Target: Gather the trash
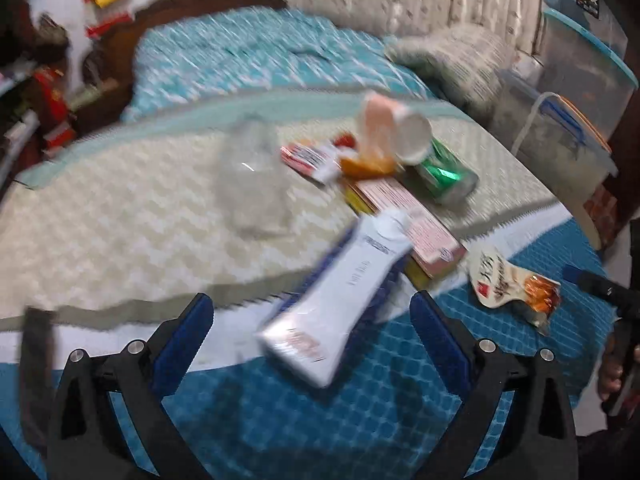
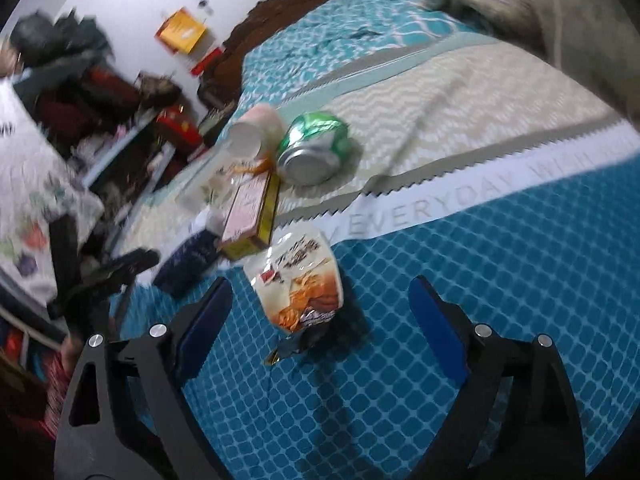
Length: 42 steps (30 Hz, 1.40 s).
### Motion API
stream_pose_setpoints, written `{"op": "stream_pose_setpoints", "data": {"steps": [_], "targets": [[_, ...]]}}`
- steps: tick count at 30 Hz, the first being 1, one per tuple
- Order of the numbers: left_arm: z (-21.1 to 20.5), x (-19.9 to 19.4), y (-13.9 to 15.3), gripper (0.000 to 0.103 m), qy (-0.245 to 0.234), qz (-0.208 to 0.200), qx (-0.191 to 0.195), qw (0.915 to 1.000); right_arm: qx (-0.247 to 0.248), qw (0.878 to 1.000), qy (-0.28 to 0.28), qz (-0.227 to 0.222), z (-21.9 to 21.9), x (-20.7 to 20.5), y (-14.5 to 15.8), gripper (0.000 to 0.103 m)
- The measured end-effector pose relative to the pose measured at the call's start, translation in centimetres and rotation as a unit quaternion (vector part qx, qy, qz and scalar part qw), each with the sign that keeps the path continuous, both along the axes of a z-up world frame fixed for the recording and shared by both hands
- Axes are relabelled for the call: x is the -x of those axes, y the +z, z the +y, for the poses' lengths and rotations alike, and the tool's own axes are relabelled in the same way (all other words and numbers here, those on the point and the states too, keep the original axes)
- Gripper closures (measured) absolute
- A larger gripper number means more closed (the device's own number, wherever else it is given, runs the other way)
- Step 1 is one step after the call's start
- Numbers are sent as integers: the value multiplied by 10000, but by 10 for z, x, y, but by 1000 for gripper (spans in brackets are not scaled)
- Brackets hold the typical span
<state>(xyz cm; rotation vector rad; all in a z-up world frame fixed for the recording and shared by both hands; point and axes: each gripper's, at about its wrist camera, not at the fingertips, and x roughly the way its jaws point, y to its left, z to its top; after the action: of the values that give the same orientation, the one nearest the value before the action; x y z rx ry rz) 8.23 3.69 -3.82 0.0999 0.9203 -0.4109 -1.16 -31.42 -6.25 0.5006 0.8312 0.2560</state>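
Left wrist view: the left claw (image 1: 312, 320) is seen with its blue pads spread wide, and a white and blue tube (image 1: 340, 300) is seen between them, blurred and tilted, its cap pointing away from the claw; whether it touches either pad cannot be told. Just beyond the tube a pink and yellow carton (image 1: 404, 216) is laid flat on the bedspread (image 1: 120, 216). Further ahead a dented green can (image 1: 444, 172) is seen on its side, with a peach bottle (image 1: 388, 128) and its white cap beside it. To the right of the claw a crumpled snack wrapper (image 1: 512, 284) is seen, cream with orange print.

In the right wrist view the right claw (image 2: 320, 312) is likewise held wide apart, nothing being pressed by its pads. The snack wrapper (image 2: 298, 280) is found just ahead, nearer the left pad, puffed and torn at its near end. The carton (image 2: 250, 212) and the can (image 2: 316, 152) are seen beyond it.
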Motion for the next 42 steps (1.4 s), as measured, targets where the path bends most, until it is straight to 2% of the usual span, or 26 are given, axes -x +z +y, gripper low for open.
{"op": "stream_pose_setpoints", "data": {"steps": [3, 4, 5, 6, 7, 8, 10, 12, 15, 19, 22, 29, 36, 38, 40, 41, 42], "targets": [[-4, -6, -18, 10, 55, 131, -182, 9997, 255, 9994, 212, 104, 13, -9, -7, 14], [-3, -7, -23, 28, 73, 200, -197, 9996, 337, 9989, 289, 139, 17, -12, -10, 14], [-2, -6, -26, 33, 28, 293, -121, 9995, 436, 9981, 374, 215, 22, -18, -14, 19], [1, -4, -28, 39, 24, 378, -44, 9993, 458, 9972, 476, 360, 26, -22, -19, 41], [4, 0, -28, 41, 51, 373, -23, 9993, 369, 9966, 574, 452, 26, -23, -22, 53], [7, 4, -27, 42, 61, 378, 2, 9993, 144, 9963, 698, 486, 26, -24, -23, 70], [16, 17, -20, 45, 144, 363, 156, 9991, -255, 9951, 828, 479, 24, -21, -23, 73], [25, 30, -11, 47, 226, 322, 374, 9985, -346, 9950, 821, 447, 22, -18, -22, 82], [31, 48, 4, 50, 238, 342, 817, 9958, -663, 9940, 772, 399, 13, -12, -22, 86], [16, 60, 20, 52, -39, 296, 1203, 9923, -674, 9955, 636, 207, 1, 0, -13, 87], [-5, 65, 27, 53, -318, 272, 1326, 9903, -533, 9978, 392, -14, -14, 12, 0, 88], [-64, 64, 29, 53, -891, 306, 1349, 9864, -600, 9979, -248, 42, -58, 30, -7, 88], [-102, 73, 29, 52, -1233, 64, 869, 9885, -732, 9963, -377, 243, -66, 36, -22, 87], [-105, 74, 25, 47, -1262, 168, 817, 9885, -740, 9964, -308, 266, -64, 38, -26, 84], [-105, 75, 21, 35, -1166, 194, 669, 9907, -542, 9979, -273, 209, -57, 38, -22, 82], [-104, 75, 20, 34, -1159, 195, 656, 9909, -426, 9987, -218, 162, -53, 38, -20, 81], [-103, 76, 19, 34, -1148, 224, 655, 9910, -347, 9992, -176, 116, -50, 39, -18, 74]]}}
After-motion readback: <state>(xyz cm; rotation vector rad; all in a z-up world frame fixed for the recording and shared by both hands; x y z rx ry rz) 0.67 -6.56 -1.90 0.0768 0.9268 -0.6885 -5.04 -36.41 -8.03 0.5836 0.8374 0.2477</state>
